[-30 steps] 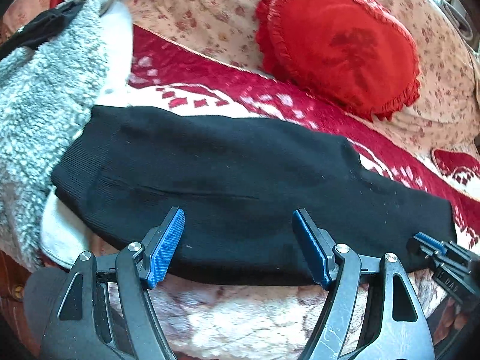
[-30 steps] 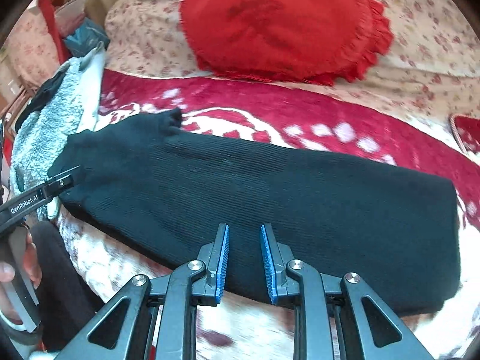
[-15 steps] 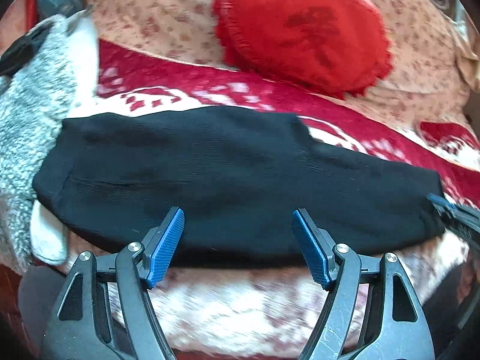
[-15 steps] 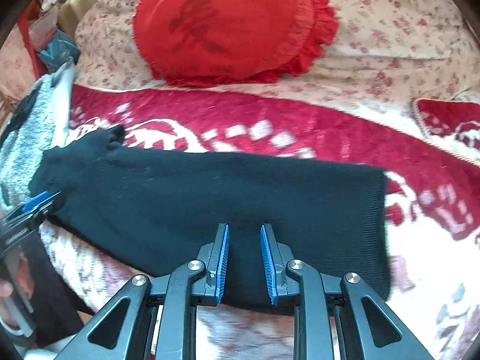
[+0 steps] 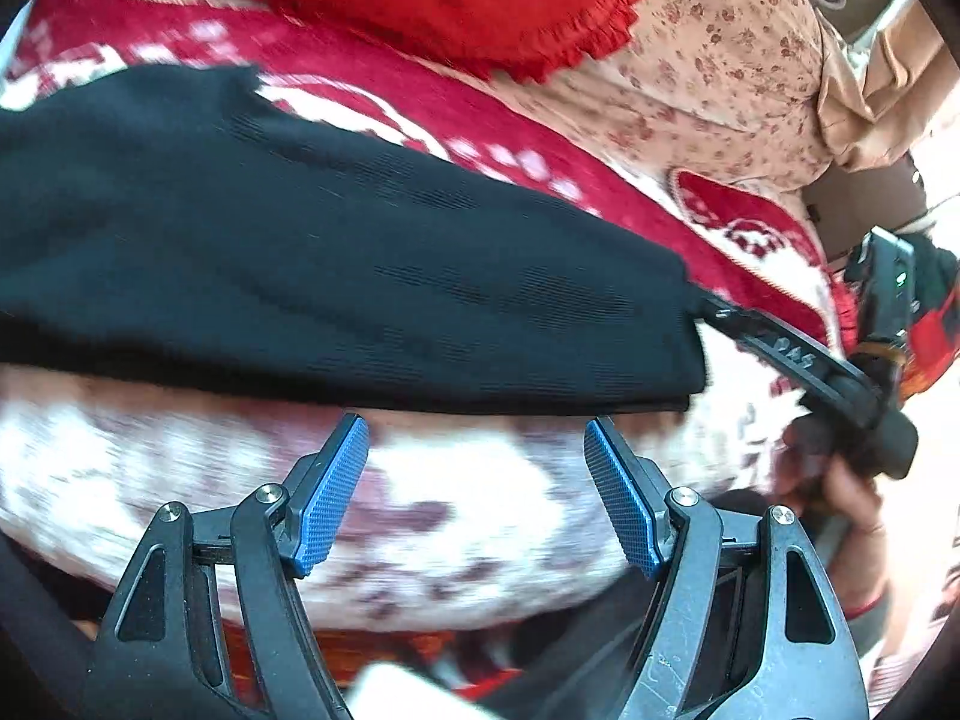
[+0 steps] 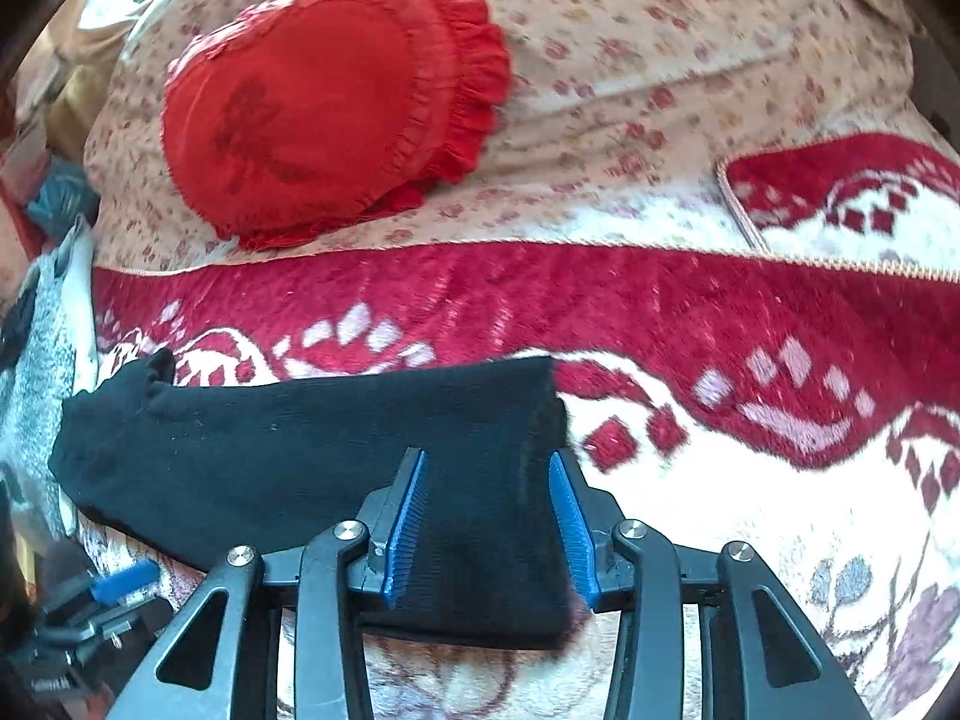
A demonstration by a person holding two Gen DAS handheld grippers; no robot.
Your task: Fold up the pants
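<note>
The black knit pants (image 5: 336, 276) lie folded lengthwise in a long band across the red and white blanket (image 5: 456, 510). My left gripper (image 5: 477, 492) is open and empty, just below the pants' near edge. My right gripper (image 6: 489, 516) is open, its two blue pads astride the right end of the pants (image 6: 300, 462), with the cloth lying between the jaws. In the left wrist view the right gripper (image 5: 780, 348) shows at the pants' right end, held by a hand.
A red heart-shaped cushion (image 6: 324, 102) lies on the flowered bedspread (image 6: 660, 60) behind the blanket. A grey fleecy garment (image 6: 42, 348) lies at the left end of the pants. The left gripper (image 6: 108, 594) shows at lower left in the right wrist view.
The right jaws have opened from nearly closed to wide and now straddle the pants' right end. The left gripper has pulled back toward the bed edge and swung right, off the cloth.
</note>
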